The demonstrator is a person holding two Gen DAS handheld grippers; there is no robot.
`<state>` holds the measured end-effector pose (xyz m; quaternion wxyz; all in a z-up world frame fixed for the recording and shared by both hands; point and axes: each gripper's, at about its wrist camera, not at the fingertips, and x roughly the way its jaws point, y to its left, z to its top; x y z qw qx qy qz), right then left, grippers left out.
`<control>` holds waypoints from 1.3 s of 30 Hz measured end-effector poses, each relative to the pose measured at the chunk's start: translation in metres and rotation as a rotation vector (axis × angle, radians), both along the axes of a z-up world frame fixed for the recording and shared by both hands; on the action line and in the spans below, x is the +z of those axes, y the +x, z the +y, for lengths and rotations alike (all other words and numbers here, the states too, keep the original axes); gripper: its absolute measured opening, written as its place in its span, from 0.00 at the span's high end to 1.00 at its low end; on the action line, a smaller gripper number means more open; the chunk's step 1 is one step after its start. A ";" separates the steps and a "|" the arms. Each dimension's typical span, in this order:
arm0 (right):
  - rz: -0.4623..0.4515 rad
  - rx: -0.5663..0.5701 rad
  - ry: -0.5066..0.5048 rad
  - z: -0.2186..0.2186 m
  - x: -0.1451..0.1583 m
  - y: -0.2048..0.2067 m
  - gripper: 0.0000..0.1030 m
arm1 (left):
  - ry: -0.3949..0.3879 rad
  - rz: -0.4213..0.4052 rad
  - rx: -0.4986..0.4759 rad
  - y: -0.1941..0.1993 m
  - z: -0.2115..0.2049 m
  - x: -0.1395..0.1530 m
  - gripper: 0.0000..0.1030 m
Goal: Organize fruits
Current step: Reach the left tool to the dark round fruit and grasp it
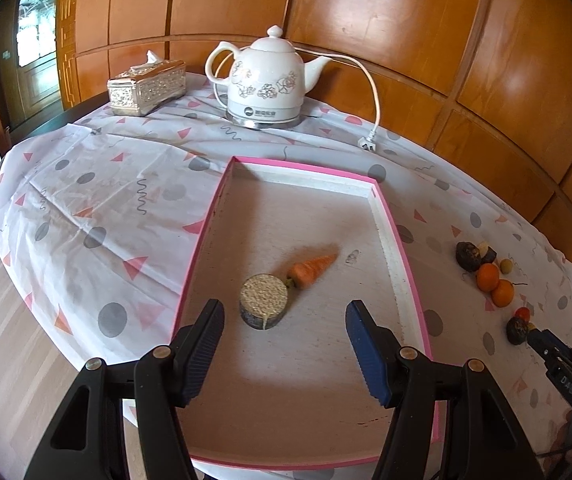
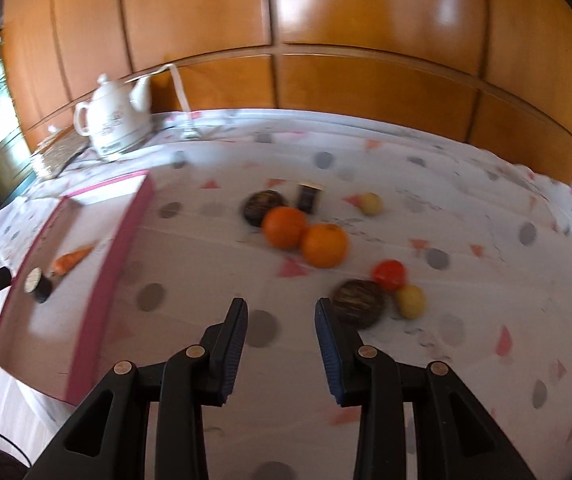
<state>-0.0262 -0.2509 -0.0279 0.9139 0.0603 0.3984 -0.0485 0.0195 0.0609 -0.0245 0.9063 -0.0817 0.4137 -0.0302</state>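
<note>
Two oranges (image 2: 306, 236) and smaller fruits lie on the counter (image 2: 466, 208) right of the pink tray (image 2: 102, 304), and the empty, narrowly parted right gripper (image 2: 280, 344) beside a dark round fruit (image 2: 360, 302) could nudge it rolling, while the left gripper (image 1: 286, 344) hangs wide and empty over the tray.

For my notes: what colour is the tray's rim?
Pink rim, clearest in the left wrist view.

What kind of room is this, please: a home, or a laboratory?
Most likely a home, perhaps a dining room. A floral ceramic kettle and an ornate tissue box stand on a table with a patterned tablecloth, in front of wood-panelled walls.
</note>
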 end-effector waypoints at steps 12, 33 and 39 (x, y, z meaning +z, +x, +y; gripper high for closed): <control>0.031 -0.256 -0.008 -0.082 -0.015 -0.033 0.66 | 0.018 -0.007 -0.078 0.004 -0.027 0.006 0.38; 0.052 -0.583 -0.032 -0.180 -0.037 -0.074 0.65 | 0.012 0.021 -0.420 0.023 -0.137 0.015 0.41; 0.042 -0.619 -0.046 -0.189 -0.039 -0.077 0.65 | 0.022 0.045 -0.589 0.023 -0.193 0.007 0.42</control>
